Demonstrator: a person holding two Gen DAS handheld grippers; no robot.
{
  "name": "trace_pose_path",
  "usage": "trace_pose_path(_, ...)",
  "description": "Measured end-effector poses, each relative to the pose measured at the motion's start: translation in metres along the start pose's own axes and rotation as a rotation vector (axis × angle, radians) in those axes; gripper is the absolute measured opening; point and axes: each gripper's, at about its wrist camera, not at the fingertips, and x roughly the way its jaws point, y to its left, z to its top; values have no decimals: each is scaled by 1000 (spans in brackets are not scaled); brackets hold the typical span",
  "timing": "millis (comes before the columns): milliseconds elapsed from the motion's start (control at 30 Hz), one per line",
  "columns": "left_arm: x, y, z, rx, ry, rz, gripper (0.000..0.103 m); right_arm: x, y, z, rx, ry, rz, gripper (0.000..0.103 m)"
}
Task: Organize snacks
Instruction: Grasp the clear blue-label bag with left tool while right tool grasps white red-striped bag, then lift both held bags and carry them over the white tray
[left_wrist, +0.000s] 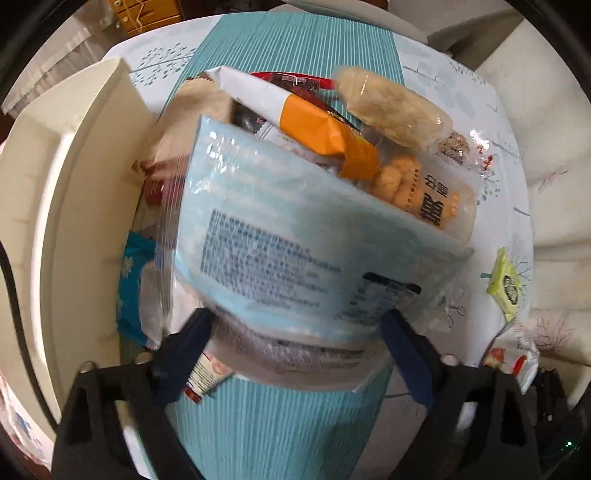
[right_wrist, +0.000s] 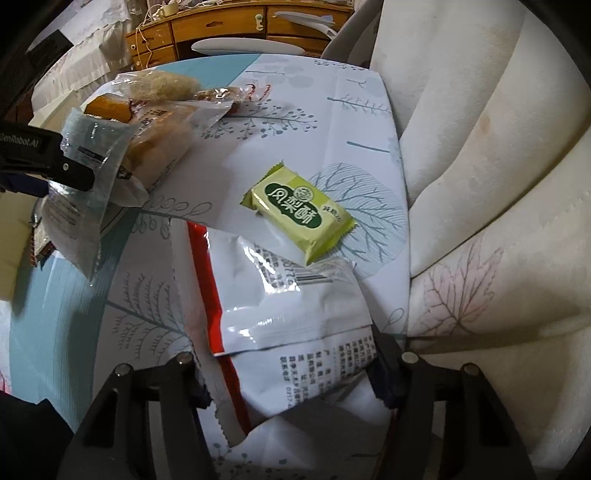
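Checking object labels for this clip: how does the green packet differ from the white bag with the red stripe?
The green packet is small and blocky; the white bag is bigger and flat. The green packet lies alone, clear of both grippers; the white bag sits between the right gripper's fingers. The packet is plain green with white characters; the bag is glossy and crinkled. Both lie on the tree-print tablecloth.

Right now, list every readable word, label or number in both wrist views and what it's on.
"凤梨酥" on the green snack packet.
"GenRobot.AI", partly cut off, on the left gripper body, seen in the right wrist view.
One large dark Chinese character on the clear pack of round golden snacks; too skewed to read surely.
Fine print and barcode on the light blue packet: blurred.
Print and barcode digits on the white-and-red bag: too small.
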Motion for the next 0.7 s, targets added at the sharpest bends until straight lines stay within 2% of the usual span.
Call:
trace_pose_path(67, -1, 2, -11, -9, 1, -17, 59, -2, 0, -2, 11, 1, 22, 62)
trace_pose_path(100, 0, 1, -16, -12, 7, -34, 51, -3, 0, -3, 17, 2, 34, 62)
trace_pose_path(133, -2, 1, -19, -14, 15, -48, 31, -4, -1, -3, 25, 4, 48, 62)
trace_pose_path(167, -5, 3, -21, -16, 22, -52, 20, -4, -1, -4, 30, 4, 56, 62)
trace_pose_path(233, -6, 4, -28, -24, 20, -69, 19, -5, -2, -5, 37, 5, 71, 62)
trace_pose_path(400, -15, 18, -32, -49, 3, -126, 20, -8, -3, -9, 56, 10, 102, 62)
trace_pose_path(500, -20, 27, -29, -56, -9, -133, 37, -10, -6, -11, 77, 16, 127, 62)
trace_pose_path(567, -19, 31, -18, -48, -21, -134, 58, -10, -6, -12, 85, 17, 140, 62)
trace_pose_path(600, -18, 30, -15, -42, -29, -128, 65, -10, -6, -12, 87, 18, 145, 62)
trace_pose_path(633, -19, 31, -14, -34, -44, -121, 75, -10, -6, -13, 87, 18, 148, 62)
trace_pose_path(667, -18, 28, -6, -29, -50, -118, 81, -10, -7, -13, 87, 18, 153, 62)
trace_pose_path(700, -19, 33, 0, -23, -52, -117, 82, -10, -7, -14, 88, 18, 159, 62)
